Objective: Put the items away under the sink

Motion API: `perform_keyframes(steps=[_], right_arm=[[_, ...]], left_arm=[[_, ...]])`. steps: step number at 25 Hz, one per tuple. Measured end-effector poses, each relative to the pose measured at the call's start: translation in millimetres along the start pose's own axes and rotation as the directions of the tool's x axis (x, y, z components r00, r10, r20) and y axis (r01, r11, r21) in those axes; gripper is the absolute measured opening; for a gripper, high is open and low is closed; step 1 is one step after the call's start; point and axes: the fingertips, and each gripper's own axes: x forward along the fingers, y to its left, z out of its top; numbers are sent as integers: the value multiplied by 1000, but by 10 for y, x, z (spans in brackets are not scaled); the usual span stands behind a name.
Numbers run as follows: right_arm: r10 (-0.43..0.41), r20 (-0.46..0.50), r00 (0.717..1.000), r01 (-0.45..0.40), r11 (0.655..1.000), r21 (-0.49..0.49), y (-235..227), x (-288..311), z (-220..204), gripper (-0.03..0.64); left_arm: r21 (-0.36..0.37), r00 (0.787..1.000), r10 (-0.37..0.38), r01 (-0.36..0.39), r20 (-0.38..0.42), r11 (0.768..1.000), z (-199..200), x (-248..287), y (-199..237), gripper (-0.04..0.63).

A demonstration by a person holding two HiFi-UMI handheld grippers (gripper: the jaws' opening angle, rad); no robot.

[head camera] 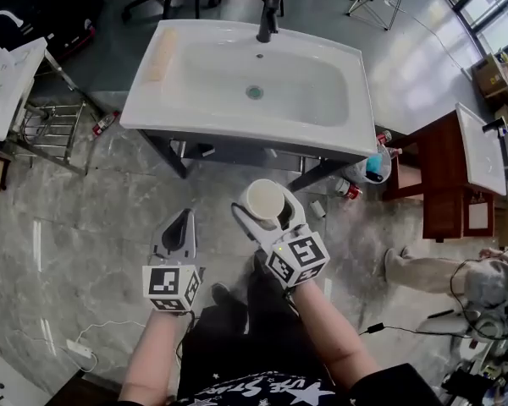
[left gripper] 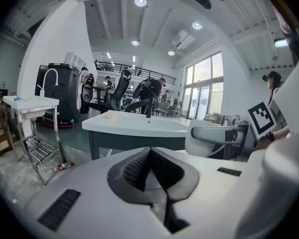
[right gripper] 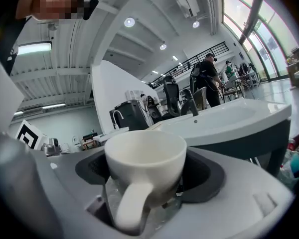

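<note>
Both bare forearms reached up from the bottom edge of the head view, the left forearm [head camera: 149, 355] nearly straight and the right forearm [head camera: 328, 330] slanting in from the lower right. The left gripper [head camera: 183, 223] sat left of centre, its jaws pressed together with nothing between them. The right gripper [head camera: 266, 211] stood just beside it, slightly higher in the frame, with its jaws spread wide and clamped on a white mug [head camera: 263, 196], handle turned back toward the wrist.
</note>
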Motion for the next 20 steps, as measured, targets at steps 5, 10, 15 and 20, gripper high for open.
perform_keyframes(steps=[5, 10, 15, 20], right_arm=[[-34, -9, 999, 34, 998, -54, -32, 167, -333, 394], [16, 26, 1000, -11, 986, -167, -225, 440, -642, 394], [24, 6, 1000, -23, 991, -131, -735, 915, -1283, 394], [-17, -28, 999, 13, 987, -162, -1224, 1245, -1885, 394]], left_arm=[[-1, 1000, -18, 18, 15, 1000, -225, 58, 195, 9], [-17, 997, -14, 15, 70, 1000, -497, 383, 380, 9], [4, 998, 15, -15, 61, 1000, -1123, 902, 614, 9], [35, 999, 15, -17, 51, 999, -1674, 1365, 832, 9]])
